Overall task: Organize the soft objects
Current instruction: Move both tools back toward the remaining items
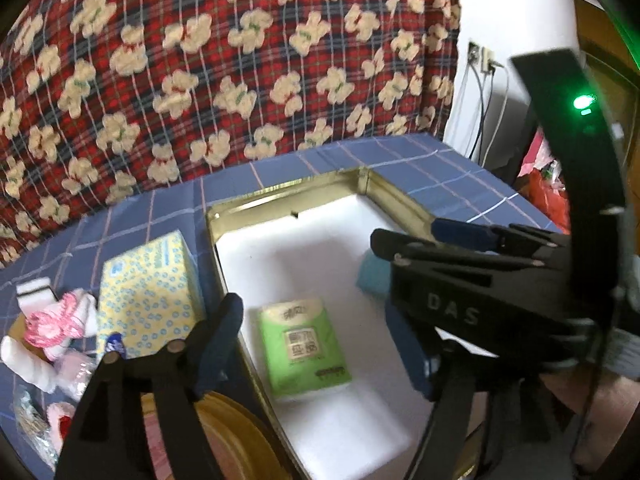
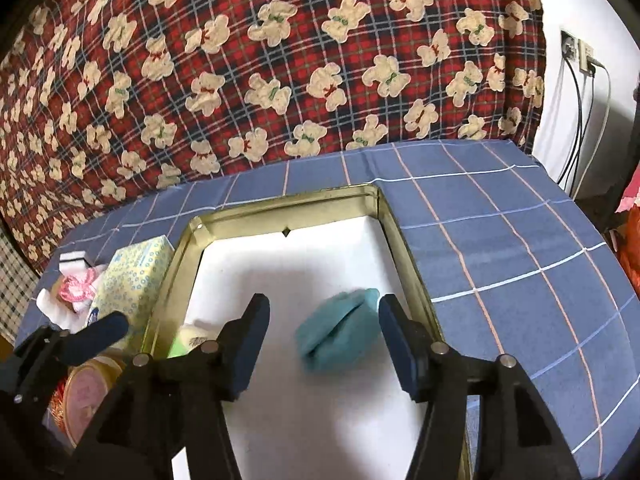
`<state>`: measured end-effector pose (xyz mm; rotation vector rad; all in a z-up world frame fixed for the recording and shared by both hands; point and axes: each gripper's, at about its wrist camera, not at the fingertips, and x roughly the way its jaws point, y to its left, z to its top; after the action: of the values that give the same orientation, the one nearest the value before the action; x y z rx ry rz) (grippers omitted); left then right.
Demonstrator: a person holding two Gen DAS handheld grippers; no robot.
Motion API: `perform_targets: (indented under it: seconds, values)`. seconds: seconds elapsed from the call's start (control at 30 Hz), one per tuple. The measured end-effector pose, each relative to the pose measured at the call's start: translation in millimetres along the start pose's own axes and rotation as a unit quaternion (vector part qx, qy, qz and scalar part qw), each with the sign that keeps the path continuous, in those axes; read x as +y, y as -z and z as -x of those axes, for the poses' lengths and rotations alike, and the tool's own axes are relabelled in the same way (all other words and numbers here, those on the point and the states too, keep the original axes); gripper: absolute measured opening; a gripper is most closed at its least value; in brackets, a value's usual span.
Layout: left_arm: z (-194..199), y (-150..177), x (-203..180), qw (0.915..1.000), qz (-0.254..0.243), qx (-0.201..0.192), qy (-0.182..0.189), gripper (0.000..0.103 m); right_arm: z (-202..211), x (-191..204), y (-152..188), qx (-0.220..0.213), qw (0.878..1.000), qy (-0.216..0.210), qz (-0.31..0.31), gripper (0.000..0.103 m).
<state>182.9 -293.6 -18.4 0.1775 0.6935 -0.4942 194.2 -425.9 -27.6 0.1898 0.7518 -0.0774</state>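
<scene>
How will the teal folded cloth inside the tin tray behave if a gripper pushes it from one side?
The teal folded cloth looks soft and creased, so it would probably crumple or unfold rather than slide whole. It seems light. It lies flat on the tin tray's smooth white liner, so rolling is unlikely.

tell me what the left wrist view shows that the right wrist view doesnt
Only the left wrist view shows the whole green tissue pack lying flat in the tin, and the right gripper from the side.

Only the right wrist view shows the teal cloth fully, lying on the white liner between that gripper's open fingers, untouched.

Both show the gold-rimmed tin on the blue checked cloth, the yellow dotted tissue box to its left, and the pink and white soft items beyond it.
</scene>
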Motion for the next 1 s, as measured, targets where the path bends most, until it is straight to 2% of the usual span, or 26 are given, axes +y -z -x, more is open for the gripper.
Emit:
perform_targets:
  seconds: [0.13, 0.23, 0.3, 0.4, 0.5, 0.6, 0.73, 0.83, 1.0]
  values:
    - [22, 6, 5, 0.9994, -0.001, -0.028, -0.022, 0.08, 9, 0, 1, -0.027, 1.0, 0.0, 0.001, 0.065]
    - [44, 16, 14, 0.9976, 0.007, -0.06, -0.035, 0.091, 16, 2, 3, -0.048, 0.999, -0.001, 0.009, 0.066]
    - [59, 22, 21, 0.9955, 0.009, -0.08, -0.051, 0.092, 24, 4, 5, -0.073, 0.997, -0.002, 0.013, 0.066]
    - [87, 36, 37, 0.9904, 0.011, -0.116, -0.073, 0.097, 35, 15, 9, -0.101, 0.995, -0.006, 0.017, 0.067]
    - [112, 55, 67, 0.9827, 0.029, -0.139, -0.119, 0.1, 44, 42, 14, -0.12, 0.991, -0.033, 0.046, 0.067]
    - [128, 72, 99, 0.9756, 0.052, -0.142, -0.159, 0.1, 54, 82, 23, -0.127, 0.985, -0.063, 0.098, 0.067]
    - [146, 101, 154, 0.9591, 0.1, -0.125, -0.233, 0.102, 63, 140, 43, -0.114, 0.972, -0.125, 0.165, 0.067]
    - [149, 120, 186, 0.9527, 0.138, -0.105, -0.25, 0.102, 67, 183, 68, -0.099, 0.955, -0.168, 0.222, 0.067]
    - [146, 145, 214, 0.9468, 0.171, -0.081, -0.261, 0.102, 62, 225, 105, -0.071, 0.934, -0.196, 0.292, 0.067]
